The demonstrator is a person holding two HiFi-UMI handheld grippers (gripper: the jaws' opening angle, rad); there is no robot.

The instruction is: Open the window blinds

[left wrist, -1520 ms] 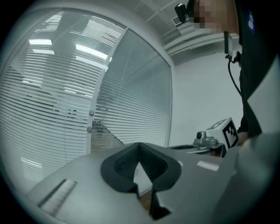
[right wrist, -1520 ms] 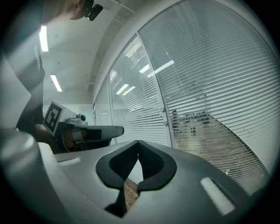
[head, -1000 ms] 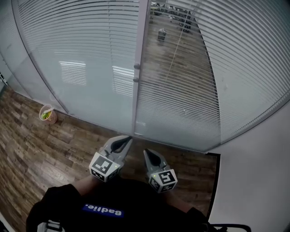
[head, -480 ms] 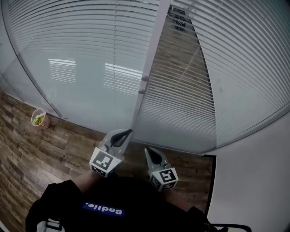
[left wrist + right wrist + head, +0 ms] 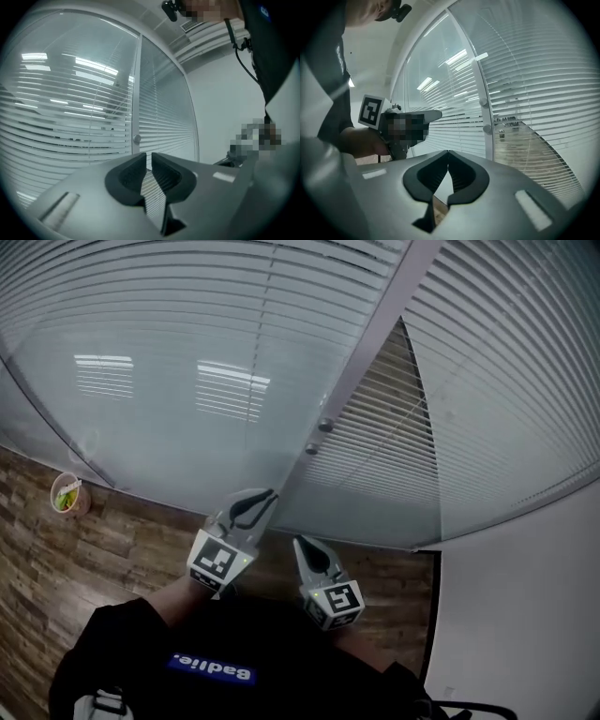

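Observation:
White slatted blinds hang behind a glass wall, split by a pale upright post that carries two small round knobs. The slats right of the post are tilted, so a wood floor shows through low down. My left gripper points at the post's foot; its jaws have just been opening and stand a narrow slit apart with nothing between them. A knob lies just beyond its tips. My right gripper sits beside it, tips together and empty. The knobs are ahead of it.
A small cup with green contents stands on the wood floor by the glass at the left. A white wall closes the right side. A thin cord hangs inside the right panel.
Both grippers have moved forward, closer to the glass and the post. The blinds now fill more of the head view, and the knobs have shifted right and down in it.

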